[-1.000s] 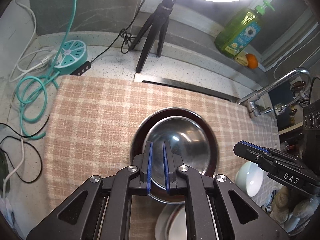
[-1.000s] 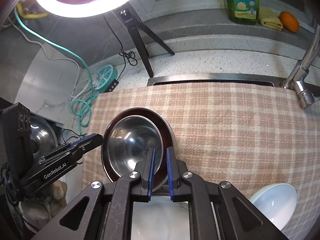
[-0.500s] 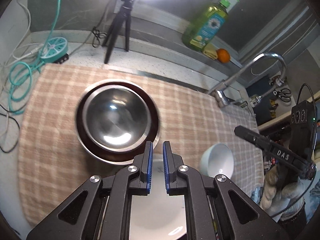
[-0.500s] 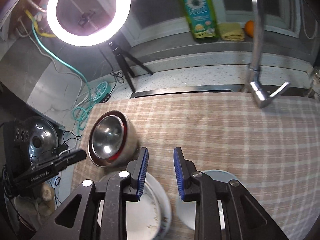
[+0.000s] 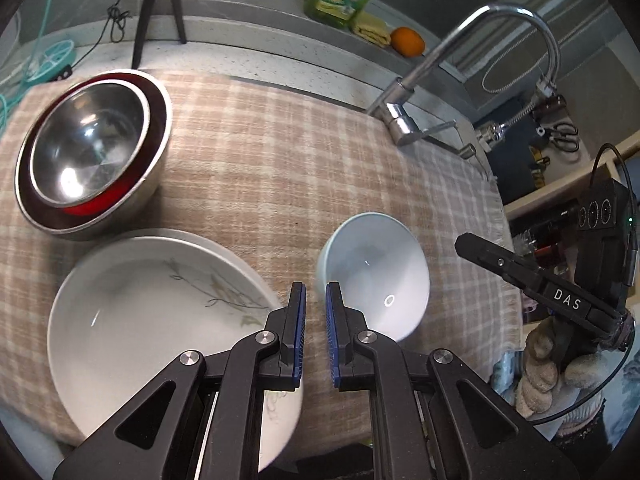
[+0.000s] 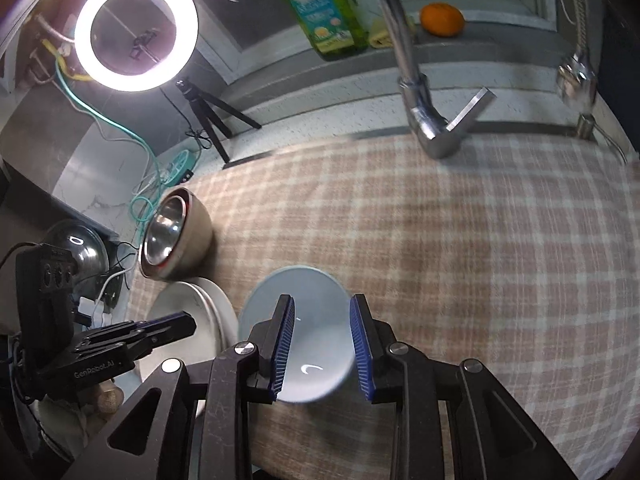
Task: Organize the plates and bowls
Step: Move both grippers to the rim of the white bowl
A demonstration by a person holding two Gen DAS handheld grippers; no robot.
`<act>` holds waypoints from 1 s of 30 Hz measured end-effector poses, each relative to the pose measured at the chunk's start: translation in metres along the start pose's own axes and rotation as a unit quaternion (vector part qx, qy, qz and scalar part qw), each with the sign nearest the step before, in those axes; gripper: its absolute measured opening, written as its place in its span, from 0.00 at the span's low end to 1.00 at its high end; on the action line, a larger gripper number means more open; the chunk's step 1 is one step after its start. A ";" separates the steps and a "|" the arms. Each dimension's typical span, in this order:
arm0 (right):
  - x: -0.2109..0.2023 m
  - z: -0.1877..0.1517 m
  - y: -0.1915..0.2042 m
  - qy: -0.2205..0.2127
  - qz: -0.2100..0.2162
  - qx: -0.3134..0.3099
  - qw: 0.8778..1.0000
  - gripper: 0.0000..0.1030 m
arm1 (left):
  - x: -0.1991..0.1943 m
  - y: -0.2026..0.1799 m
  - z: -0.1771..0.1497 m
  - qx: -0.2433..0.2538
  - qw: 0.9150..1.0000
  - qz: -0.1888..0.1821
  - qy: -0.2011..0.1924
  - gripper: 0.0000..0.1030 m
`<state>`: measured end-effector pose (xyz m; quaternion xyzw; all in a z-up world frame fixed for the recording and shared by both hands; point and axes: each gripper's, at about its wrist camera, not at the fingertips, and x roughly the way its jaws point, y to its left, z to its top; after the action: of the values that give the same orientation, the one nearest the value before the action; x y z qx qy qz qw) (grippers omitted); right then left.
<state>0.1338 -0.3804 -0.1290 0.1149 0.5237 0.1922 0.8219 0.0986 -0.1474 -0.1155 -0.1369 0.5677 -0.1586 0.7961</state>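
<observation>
Jaws nearly shut on nothing at the left gripper [image 5: 315, 308], low in the left wrist view; parted and empty at the right gripper [image 6: 322, 320], poised over the white bowl [image 6: 296, 332] without touching it. Cut off at lower left: white plate [image 5: 140, 320], partly hidden behind the left gripper. Blurred throughout: checked cloth [image 5: 280, 152] covering the tabletop. Compared with a second ago: steel bowl [image 5: 88, 140] shifted from frame centre to upper left, right jaws wider. Seen only from the right wrist: ring light [image 6: 136, 30], upper left. Seen fully only from the left wrist: faucet [image 5: 460, 68] arc.
</observation>
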 end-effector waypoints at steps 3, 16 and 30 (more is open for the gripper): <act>0.002 -0.009 -0.010 0.003 0.013 0.011 1.000 0.25 | 0.010 -0.011 -0.001 0.008 1.000 0.009 0.003 0.08; 0.022 -0.021 -0.017 0.019 0.019 0.018 0.999 0.25 | 0.037 -0.014 -0.001 0.012 0.999 0.048 0.014 0.08; 0.036 -0.022 -0.023 0.039 0.020 0.034 0.998 0.17 | 0.046 -0.013 0.000 0.009 0.999 0.040 0.029 0.08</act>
<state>0.1321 -0.3857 -0.1769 0.1460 0.5593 0.1950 0.7923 0.1115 -0.1782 -0.1503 -0.1023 0.5941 -0.1359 0.7862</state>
